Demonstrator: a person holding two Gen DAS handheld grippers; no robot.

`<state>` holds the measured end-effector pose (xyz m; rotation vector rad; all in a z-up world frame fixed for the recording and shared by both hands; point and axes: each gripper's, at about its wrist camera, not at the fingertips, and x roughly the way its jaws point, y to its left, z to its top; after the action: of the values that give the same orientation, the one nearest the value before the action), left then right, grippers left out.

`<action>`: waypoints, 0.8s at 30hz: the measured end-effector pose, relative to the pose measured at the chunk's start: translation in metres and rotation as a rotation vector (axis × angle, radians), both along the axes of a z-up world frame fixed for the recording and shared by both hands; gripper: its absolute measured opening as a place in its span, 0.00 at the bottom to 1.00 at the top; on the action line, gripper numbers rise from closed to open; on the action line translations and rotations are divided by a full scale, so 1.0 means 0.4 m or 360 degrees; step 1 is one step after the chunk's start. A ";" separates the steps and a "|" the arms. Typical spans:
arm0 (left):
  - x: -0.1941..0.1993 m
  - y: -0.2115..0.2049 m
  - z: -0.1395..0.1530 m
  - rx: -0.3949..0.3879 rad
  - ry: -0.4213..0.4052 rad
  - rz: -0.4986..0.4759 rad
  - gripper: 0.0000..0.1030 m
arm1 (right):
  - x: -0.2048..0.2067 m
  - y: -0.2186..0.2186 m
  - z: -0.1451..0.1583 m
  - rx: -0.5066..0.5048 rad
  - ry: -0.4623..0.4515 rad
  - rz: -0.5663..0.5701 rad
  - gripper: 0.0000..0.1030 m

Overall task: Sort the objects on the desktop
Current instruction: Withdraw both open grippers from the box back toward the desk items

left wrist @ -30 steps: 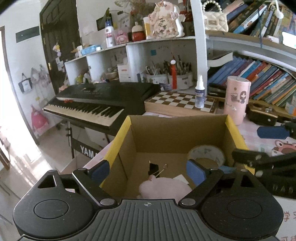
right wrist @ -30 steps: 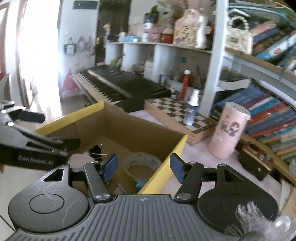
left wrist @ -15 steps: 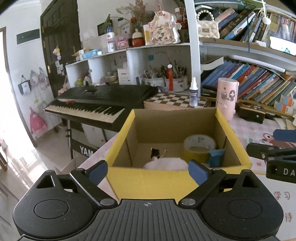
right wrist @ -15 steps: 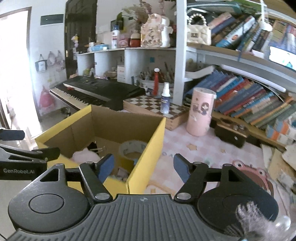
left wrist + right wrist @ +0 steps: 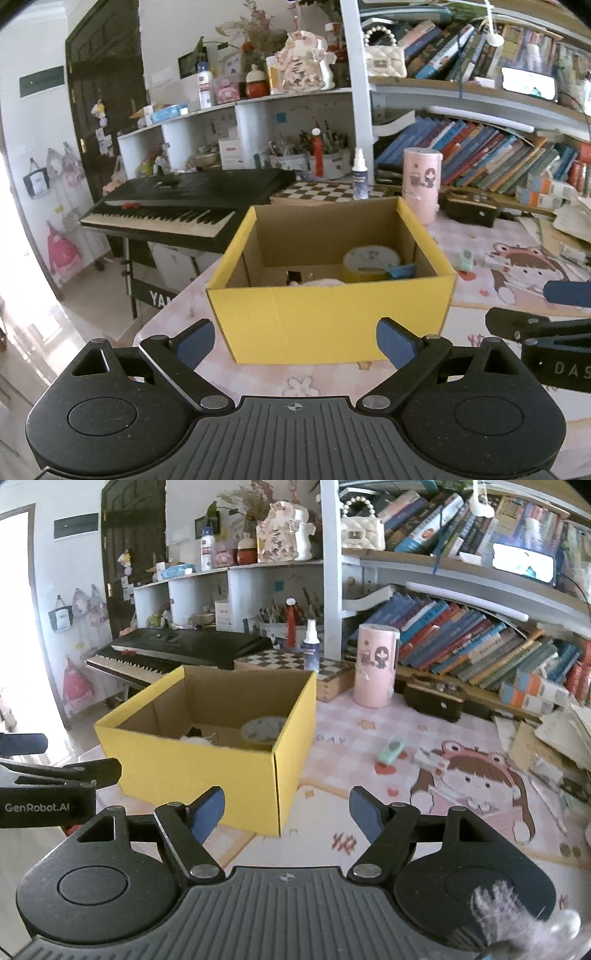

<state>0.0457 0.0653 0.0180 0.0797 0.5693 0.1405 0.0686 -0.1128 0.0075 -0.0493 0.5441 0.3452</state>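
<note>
Yellow cardboard forms the box (image 5: 207, 760), which holds a tape roll (image 5: 369, 260) and something pale pink. It is placed before the left gripper (image 5: 295, 341), whose jaws are seen wide apart and empty. The small mint-green object (image 5: 391, 751) is left on the pink mat (image 5: 461, 812), ahead and to the right of the right gripper (image 5: 287, 812), the nearer one; its jaws are opening, with nothing between them. "GenRobot.AI" and "DAS" are read on the gripper bodies, "YA" on the keyboard (image 5: 177, 210) stand.
</note>
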 end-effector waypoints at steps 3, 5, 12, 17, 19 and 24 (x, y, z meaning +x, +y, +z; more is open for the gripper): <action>-0.019 -0.005 -0.001 -0.0014 0.0008 -0.0026 0.93 | -0.030 -0.006 -0.008 0.0010 0.0022 -0.0034 0.71; -0.033 -0.011 -0.003 -0.0017 0.0010 -0.0044 0.93 | -0.047 -0.011 -0.012 0.0016 0.0041 -0.0058 0.71; -0.069 -0.031 -0.017 -0.0020 0.0030 -0.0104 0.94 | -0.095 -0.031 -0.018 0.0012 0.0065 -0.0117 0.72; -0.080 -0.049 -0.026 -0.0022 0.0047 -0.0155 0.94 | -0.118 -0.046 -0.023 -0.0007 0.0082 -0.0139 0.73; -0.082 -0.060 -0.028 -0.0018 0.0053 -0.0180 0.94 | -0.125 -0.055 -0.027 -0.0011 0.0093 -0.0156 0.74; -0.080 -0.098 -0.038 -0.0018 0.0069 -0.0258 0.94 | -0.137 -0.085 -0.031 -0.0025 0.0105 -0.0208 0.75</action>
<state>0.0138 0.0262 0.0028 0.1179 0.6046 -0.0224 0.0140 -0.1469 -0.0048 -0.0174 0.6121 0.2159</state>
